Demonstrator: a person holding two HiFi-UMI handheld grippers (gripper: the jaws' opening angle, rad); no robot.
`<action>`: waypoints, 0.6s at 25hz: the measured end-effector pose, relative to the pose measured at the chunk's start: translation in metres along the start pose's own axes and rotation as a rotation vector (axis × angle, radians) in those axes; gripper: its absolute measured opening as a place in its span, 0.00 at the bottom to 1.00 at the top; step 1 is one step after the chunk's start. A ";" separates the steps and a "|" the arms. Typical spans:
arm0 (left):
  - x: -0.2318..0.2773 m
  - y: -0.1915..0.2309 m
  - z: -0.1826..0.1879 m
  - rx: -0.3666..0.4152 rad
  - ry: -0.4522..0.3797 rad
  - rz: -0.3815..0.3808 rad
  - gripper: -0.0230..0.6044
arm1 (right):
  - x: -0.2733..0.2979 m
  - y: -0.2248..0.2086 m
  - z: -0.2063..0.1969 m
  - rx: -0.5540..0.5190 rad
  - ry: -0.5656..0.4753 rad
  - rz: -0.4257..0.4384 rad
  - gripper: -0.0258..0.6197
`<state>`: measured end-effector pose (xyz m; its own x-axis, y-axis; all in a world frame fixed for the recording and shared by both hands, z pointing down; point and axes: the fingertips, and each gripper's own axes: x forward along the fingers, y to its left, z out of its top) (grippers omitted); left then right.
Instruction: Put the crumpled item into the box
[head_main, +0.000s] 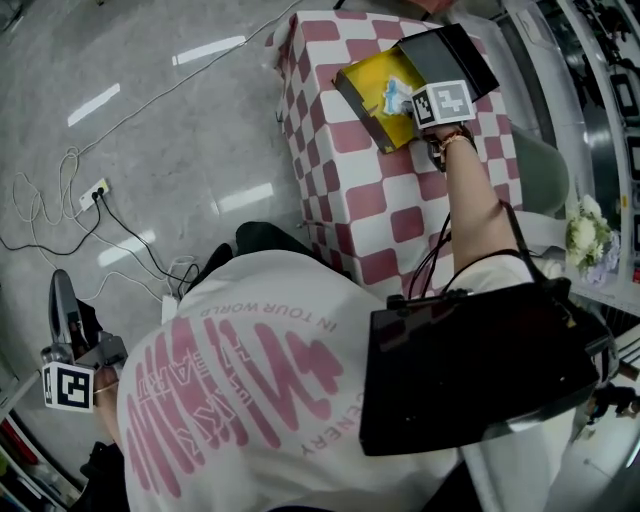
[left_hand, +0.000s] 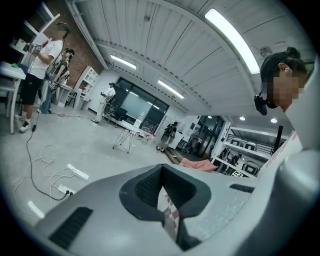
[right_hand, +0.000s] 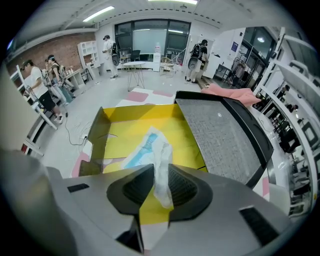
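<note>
An open box with a yellow inside (head_main: 368, 88) (right_hand: 125, 132) stands on the pink-and-white checked table (head_main: 365, 205), its black lid (head_main: 448, 52) (right_hand: 217, 135) folded back to the right. My right gripper (head_main: 398, 100) (right_hand: 159, 181) points steeply down over the box and is shut on the crumpled item (head_main: 392, 95) (right_hand: 159, 157), a white and light-blue wrapper. The wrapper's upper end hangs over the box floor. My left gripper (head_main: 63, 290) (left_hand: 161, 170) is held low at the person's left side, far from the table, with its jaws together and nothing in them.
White and black cables and a power strip (head_main: 95, 190) lie on the grey floor left of the table. A black pack (head_main: 470, 370) hangs on the person's front. White flowers (head_main: 585, 235) stand at the right edge. Several people stand far off in the room.
</note>
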<state>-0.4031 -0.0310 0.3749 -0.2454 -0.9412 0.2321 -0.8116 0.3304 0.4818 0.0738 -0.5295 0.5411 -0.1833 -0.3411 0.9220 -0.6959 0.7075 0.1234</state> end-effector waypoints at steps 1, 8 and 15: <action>0.001 -0.001 0.001 0.003 -0.001 0.001 0.05 | 0.000 -0.001 0.000 0.006 0.000 0.006 0.18; 0.004 0.000 0.001 -0.006 -0.011 0.012 0.05 | 0.004 -0.004 -0.001 0.055 0.000 0.043 0.19; 0.007 0.000 -0.006 -0.011 0.007 0.012 0.05 | 0.007 -0.003 -0.001 0.058 0.027 0.081 0.19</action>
<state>-0.4021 -0.0366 0.3813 -0.2514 -0.9367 0.2438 -0.8029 0.3425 0.4879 0.0751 -0.5334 0.5474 -0.2223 -0.2666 0.9378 -0.7190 0.6945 0.0270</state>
